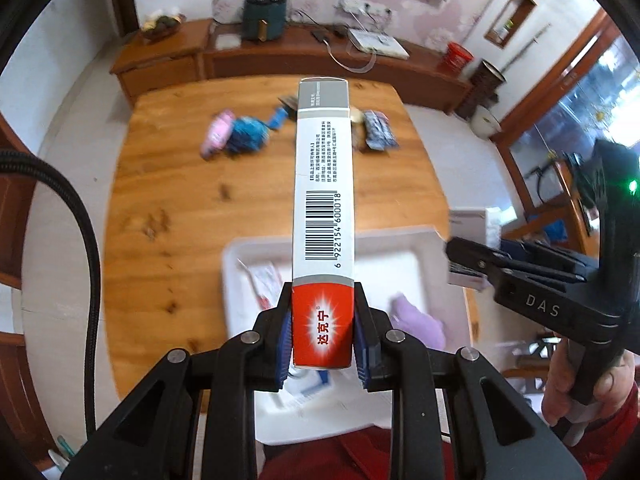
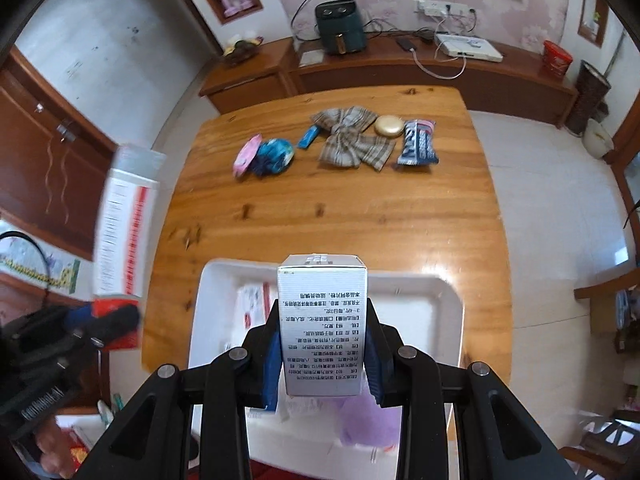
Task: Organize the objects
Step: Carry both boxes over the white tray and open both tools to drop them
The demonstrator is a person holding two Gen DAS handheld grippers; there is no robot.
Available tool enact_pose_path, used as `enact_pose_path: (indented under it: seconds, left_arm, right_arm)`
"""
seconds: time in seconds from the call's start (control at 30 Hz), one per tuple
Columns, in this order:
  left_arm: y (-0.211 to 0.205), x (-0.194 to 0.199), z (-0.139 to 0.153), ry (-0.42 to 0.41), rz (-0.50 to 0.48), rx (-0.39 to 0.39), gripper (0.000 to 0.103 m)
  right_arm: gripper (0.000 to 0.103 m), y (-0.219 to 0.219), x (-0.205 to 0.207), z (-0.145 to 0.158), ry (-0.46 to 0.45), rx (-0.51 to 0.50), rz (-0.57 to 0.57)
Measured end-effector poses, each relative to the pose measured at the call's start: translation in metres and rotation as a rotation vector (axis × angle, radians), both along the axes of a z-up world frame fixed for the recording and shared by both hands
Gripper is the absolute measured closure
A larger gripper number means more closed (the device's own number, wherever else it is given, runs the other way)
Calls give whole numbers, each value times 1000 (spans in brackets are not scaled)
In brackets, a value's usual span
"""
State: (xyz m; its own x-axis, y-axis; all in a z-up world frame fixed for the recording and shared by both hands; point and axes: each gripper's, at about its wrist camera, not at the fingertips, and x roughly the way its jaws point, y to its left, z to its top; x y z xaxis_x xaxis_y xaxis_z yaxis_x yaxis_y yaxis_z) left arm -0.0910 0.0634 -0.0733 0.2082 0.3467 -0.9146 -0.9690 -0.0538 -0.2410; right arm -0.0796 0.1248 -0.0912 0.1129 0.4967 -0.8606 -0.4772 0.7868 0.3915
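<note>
Cardboard is what I have in both grippers, and I judge it light, hollow and easy to crush, so a firm squeeze is not wanted. My left gripper (image 1: 322, 328) has its jaws closed narrow on the red end of a long ointment carton (image 1: 323, 208), which sticks far out ahead with the barcode face up; held by one end like that it will lever and swing, and I think a hold nearer its middle would be steadier. My right gripper (image 2: 323, 354) has its jaws closed on a short silver-grey medicine box (image 2: 322, 320), gripped across its printed sides, compact and well balanced. Both cartons hang above the white tray (image 2: 452, 312), which sits at the near edge of the wooden table (image 2: 360, 216) and already holds a lilac soft item (image 2: 370, 420) and some paper sachets (image 2: 256, 304). Open room in the tray lies toward its right and far side, I judge; the raised rim is what the long carton's tip may catch. Farther off on the table lie a plaid bow (image 2: 352, 140), a gold round tin (image 2: 389, 125), a blue snack packet (image 2: 418, 142), a small blue packet (image 2: 308, 137), a blue fabric bundle (image 2: 274, 154) and a pink packet (image 2: 246, 156), well apart from the tray, with bare wood between. The two grippers are near each other, so the long carton needs care on the right.
</note>
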Motion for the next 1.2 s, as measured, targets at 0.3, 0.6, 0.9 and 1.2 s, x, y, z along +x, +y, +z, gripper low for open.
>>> enact_pose_path:
  seconds: [0.3, 0.6, 0.9, 1.2]
  left_arm:
    - [-12, 49, -47, -3, -15, -91, 76]
    - [-13, 63, -92, 62, 20, -122, 75]
    - [-21, 65, -112, 64, 61, -157, 66]
    - [-28, 57, -103, 69, 150, -129, 32]
  right_arm:
    - [68, -11, -22, -38, 36, -57, 2]
    - [67, -14, -34, -74, 74, -129, -20]
    - [52, -13, -37, -88, 84, -154, -36]
    - [49, -24, -41, -78, 51, -139, -84]
